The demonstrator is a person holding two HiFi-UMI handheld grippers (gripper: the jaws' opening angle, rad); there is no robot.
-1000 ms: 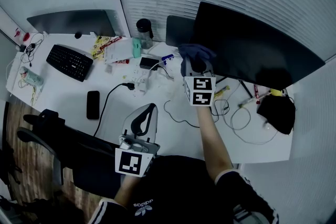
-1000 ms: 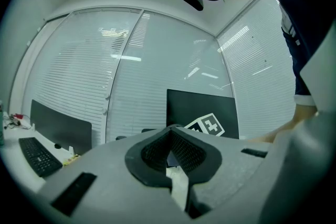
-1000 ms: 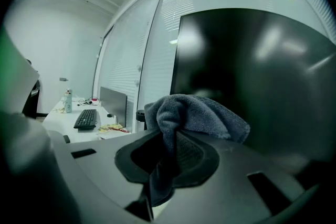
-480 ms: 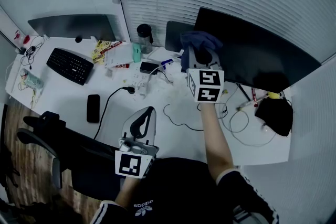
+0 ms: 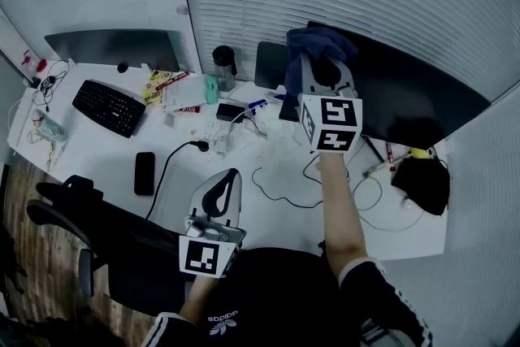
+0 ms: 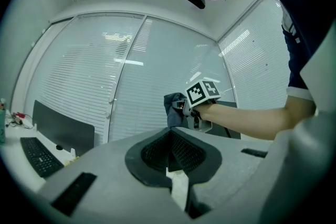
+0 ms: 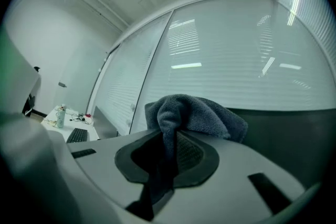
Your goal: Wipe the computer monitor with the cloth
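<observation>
Cloth [image 5: 319, 41] (blue) in right hand-held gripper [image 5: 315, 69], near monitor [image 5: 422, 101]

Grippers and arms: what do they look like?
The left gripper and right gripper are pale grey shells with black meshed pads inside the fingers; each carries a white cube of black square markers. The person wears a black short-sleeved top.

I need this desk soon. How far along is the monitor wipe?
Done: the cloth is clamped in the right gripper. In hand: it is held at the top-left corner of the monitor. Left: apparently most of the screen, to its right. The left gripper is shut, empty, low.
</observation>
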